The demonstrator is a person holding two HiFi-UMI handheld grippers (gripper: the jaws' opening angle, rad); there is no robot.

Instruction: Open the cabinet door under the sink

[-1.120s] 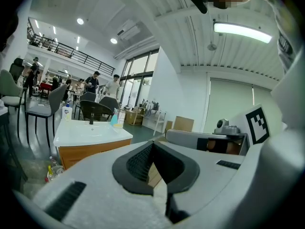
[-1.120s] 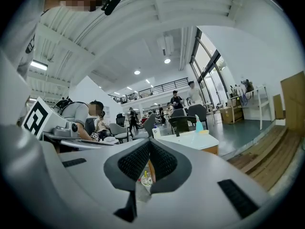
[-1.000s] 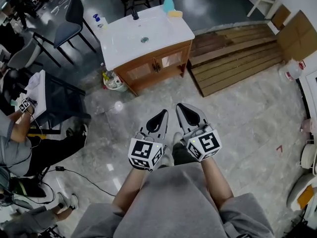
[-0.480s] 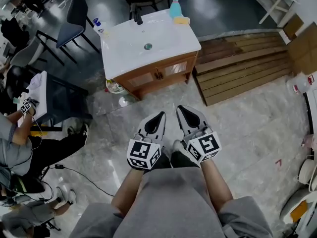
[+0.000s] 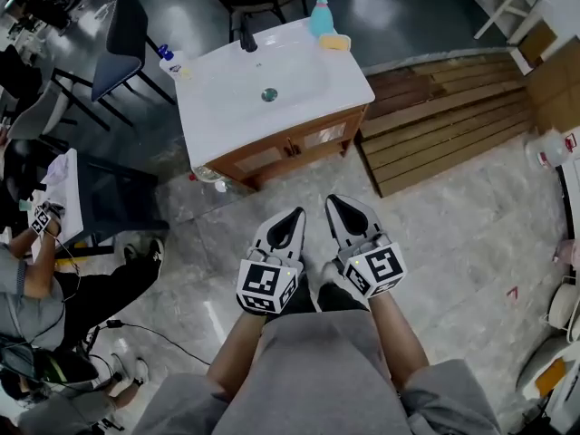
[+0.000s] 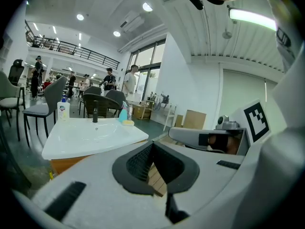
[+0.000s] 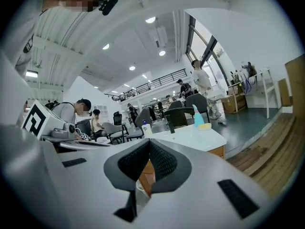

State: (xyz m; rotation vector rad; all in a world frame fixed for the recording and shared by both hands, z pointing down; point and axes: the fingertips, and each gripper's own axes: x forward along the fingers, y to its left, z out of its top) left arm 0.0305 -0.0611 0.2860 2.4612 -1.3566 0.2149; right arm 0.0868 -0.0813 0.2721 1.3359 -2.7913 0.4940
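Holding two grippers side by side over the grey tiled floor (image 5: 453, 234) — left gripper (image 5: 292, 217) and right gripper (image 5: 337, 204), each with jaws pressed together on nothing, each carrying one marker cube of black-and-white squares, no letters. Pointing both toward one wooden cabinet (image 5: 243, 164) under one white sink (image 5: 227, 107), well apart from it. Showing two cabinet doors (image 5: 328, 137), both lying closed. Counting on the sink top one dark faucet (image 5: 246, 36), one teal bottle (image 5: 319, 12), one yellow sponge (image 5: 333, 41) and one blue-capped bottle (image 5: 170, 61) — label too small for reading. Lying just right of the cabinet, one platform of wooden planks (image 5: 444, 120).
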